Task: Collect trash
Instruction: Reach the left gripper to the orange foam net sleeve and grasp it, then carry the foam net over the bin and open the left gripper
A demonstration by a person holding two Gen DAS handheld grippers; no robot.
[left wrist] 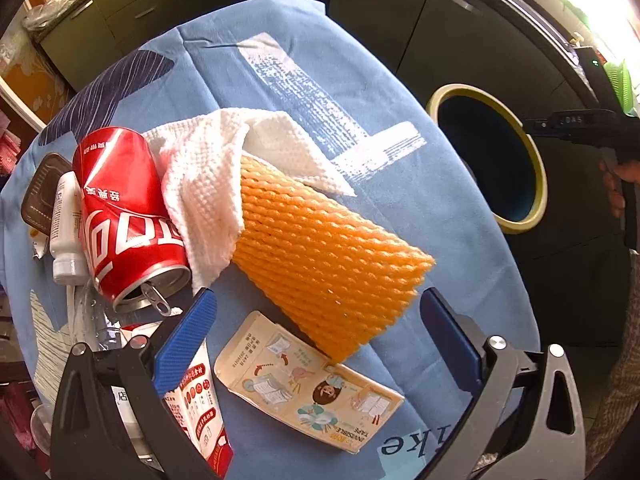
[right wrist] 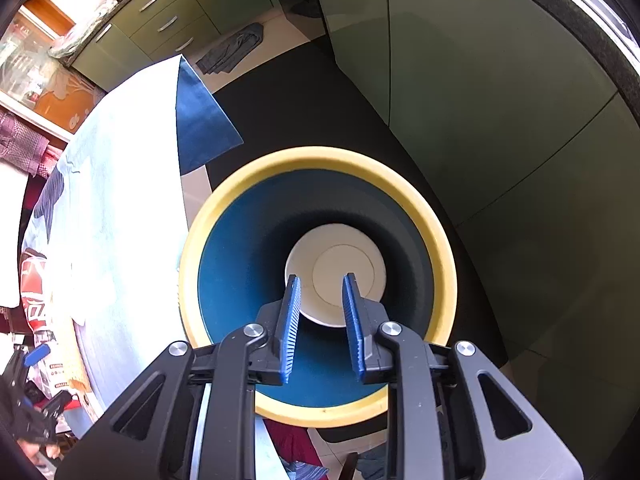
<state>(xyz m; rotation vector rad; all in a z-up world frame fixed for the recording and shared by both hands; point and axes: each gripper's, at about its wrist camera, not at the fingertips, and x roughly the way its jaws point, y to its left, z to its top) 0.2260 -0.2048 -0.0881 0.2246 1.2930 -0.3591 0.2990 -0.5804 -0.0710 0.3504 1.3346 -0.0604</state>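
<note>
In the left wrist view my left gripper (left wrist: 318,294) hangs wide open above the trash on the blue tablecloth (left wrist: 400,208), with nothing between its pads. Its fingertips straddle the near end of an orange foam net (left wrist: 320,256). A white paper towel (left wrist: 208,184) lies partly under the net. A dented red cola can (left wrist: 128,216) lies left of the towel, and a printed tape card (left wrist: 308,388) lies below the net. My right gripper (right wrist: 322,278) points down into the yellow-rimmed blue bin (right wrist: 320,156). Its jaws stand a narrow gap apart and are empty. A white round dish (right wrist: 336,280) lies at the bin's bottom.
A white small bottle (left wrist: 66,224), a brown lid (left wrist: 40,196), a clear plastic bottle (left wrist: 92,320) and a red-white carton (left wrist: 196,400) crowd the table's left side. The bin (left wrist: 492,160) stands on dark floor beside the table's right edge. Green cabinets (right wrist: 480,120) lie behind.
</note>
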